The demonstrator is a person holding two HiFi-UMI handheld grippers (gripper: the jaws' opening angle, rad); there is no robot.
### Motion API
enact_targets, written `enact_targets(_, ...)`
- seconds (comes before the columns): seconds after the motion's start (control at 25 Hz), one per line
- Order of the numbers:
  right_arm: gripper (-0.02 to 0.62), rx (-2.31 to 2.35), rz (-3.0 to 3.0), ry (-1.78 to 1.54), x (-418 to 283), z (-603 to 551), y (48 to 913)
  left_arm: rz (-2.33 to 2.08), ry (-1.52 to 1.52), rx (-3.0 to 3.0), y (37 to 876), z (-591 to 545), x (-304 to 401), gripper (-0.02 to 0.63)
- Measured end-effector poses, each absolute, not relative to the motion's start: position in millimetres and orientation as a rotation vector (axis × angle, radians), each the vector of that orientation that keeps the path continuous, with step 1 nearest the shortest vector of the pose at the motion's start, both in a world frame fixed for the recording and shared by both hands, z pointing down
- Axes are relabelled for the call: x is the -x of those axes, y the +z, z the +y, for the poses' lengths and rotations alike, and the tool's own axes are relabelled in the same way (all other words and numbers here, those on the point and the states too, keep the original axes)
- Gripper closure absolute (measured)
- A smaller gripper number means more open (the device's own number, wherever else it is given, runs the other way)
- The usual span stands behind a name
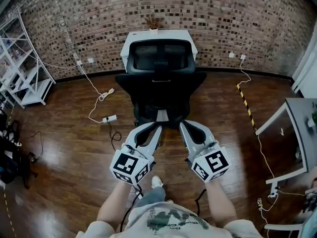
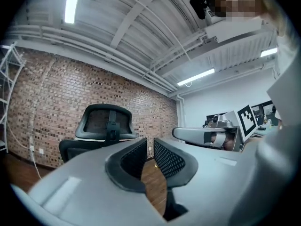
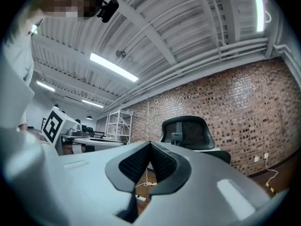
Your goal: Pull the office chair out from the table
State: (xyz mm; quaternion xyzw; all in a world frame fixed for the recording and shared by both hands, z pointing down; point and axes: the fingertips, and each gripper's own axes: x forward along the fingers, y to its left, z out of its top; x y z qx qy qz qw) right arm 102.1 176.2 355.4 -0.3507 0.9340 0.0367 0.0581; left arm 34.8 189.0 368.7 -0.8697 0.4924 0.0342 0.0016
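Head view with both gripper views. The office chair stands with its black mesh back turned to the person, its headrest overlapping the near edge of the white table, which stands against the brick wall on the far side of the chair.

Both grippers lie on the near side of the chair, side by side and pointing at it. The left gripper is aimed at the left part of the chair's lower back, and the right gripper at the right part. In the head view their tips overlap the chair's dark lower edge. The gripper views show the chair apart from the jaws, with nothing between either pair.

- **Left gripper:** the jaws stand narrowly apart, bare floor showing through the slit. The chair appears left of the jaw line.
- **Right gripper:** the jaw tips meet, closed on nothing. The chair appears right of the jaw line.

Both grippers are held roughly level, the marker cubes toward the person and the forearms stretched out toward the chair.

On the wooden floor left of the chair lies a power strip with its cable.
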Motion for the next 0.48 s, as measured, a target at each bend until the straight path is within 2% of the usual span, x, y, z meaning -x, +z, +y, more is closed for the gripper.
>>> enact_targets(0.24,0.595,1.031,2.829,0.137,-101,237,358,1.536,0.129,2.735,366,244,-63,0.589)
enact_targets(0.48,0.595,1.03,2.862,0.079,-96,274,374,1.54,0.124,2.726,372,280,-79,0.591)
